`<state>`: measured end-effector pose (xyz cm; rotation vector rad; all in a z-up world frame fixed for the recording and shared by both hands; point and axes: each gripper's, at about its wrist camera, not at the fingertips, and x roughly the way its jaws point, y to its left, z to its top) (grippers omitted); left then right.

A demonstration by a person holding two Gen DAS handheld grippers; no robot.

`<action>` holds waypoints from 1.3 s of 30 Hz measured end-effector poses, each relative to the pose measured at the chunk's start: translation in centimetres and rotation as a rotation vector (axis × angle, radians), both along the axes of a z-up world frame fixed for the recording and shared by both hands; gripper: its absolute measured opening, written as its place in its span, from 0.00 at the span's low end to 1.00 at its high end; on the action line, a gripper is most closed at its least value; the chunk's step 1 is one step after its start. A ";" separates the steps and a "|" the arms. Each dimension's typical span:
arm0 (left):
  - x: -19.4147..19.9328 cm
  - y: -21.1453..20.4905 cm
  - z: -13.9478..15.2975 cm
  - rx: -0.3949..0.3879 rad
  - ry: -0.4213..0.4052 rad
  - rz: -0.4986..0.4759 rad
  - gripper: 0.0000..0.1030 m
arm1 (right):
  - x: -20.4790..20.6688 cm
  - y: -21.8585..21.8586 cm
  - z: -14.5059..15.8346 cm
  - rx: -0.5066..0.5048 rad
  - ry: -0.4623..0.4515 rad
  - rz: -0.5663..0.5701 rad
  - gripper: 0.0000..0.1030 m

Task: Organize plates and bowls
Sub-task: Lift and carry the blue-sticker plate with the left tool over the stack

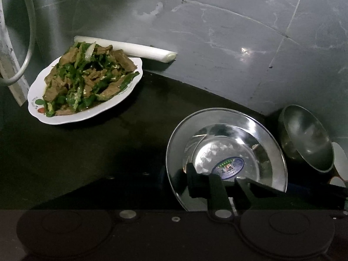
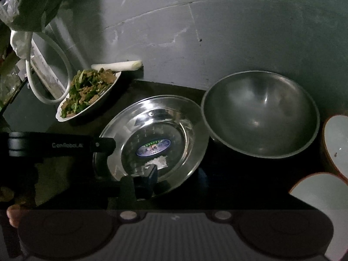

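A shiny steel plate point(image 1: 267, 148) point(image 2: 174, 113) with an oval sticker lies on the dark counter. My left gripper point(image 1: 176, 180) is shut on its left rim, with one pad inside the plate and the other dim beneath the edge. In the right wrist view one of its fingers point(image 2: 104, 145) rests on that rim. My right gripper point(image 2: 174, 176) is shut on the near rim. Its upper finger lies on the plate's inner slope, and the lower one is mostly hidden underneath. A large steel bowl point(image 1: 306, 137) point(image 2: 261, 113) stands to the plate's right, its rim touching or overlapping the plate's edge.
A white plate of stir-fried greens and meat point(image 1: 84, 87) point(image 2: 87, 93) sits at the back left, with a white leek stalk point(image 1: 130, 49) behind it. Two white-lined ceramic bowls point(image 2: 339, 139) point(image 2: 322, 193) stand at the far right. A pale hose point(image 2: 63, 65) loops at the left, and a grey tiled wall closes the back.
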<state>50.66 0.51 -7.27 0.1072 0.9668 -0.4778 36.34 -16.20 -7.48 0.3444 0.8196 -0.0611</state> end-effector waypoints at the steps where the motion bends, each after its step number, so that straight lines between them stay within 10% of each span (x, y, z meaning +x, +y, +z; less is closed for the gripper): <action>1: -0.1 0.0 0.0 -0.001 0.000 0.002 0.21 | 0.0 0.0 0.0 -0.005 -0.002 0.000 0.35; 39: -11.3 8.4 8.3 -0.095 -0.132 0.167 0.19 | -7.8 5.3 7.3 -0.065 -0.146 0.163 0.33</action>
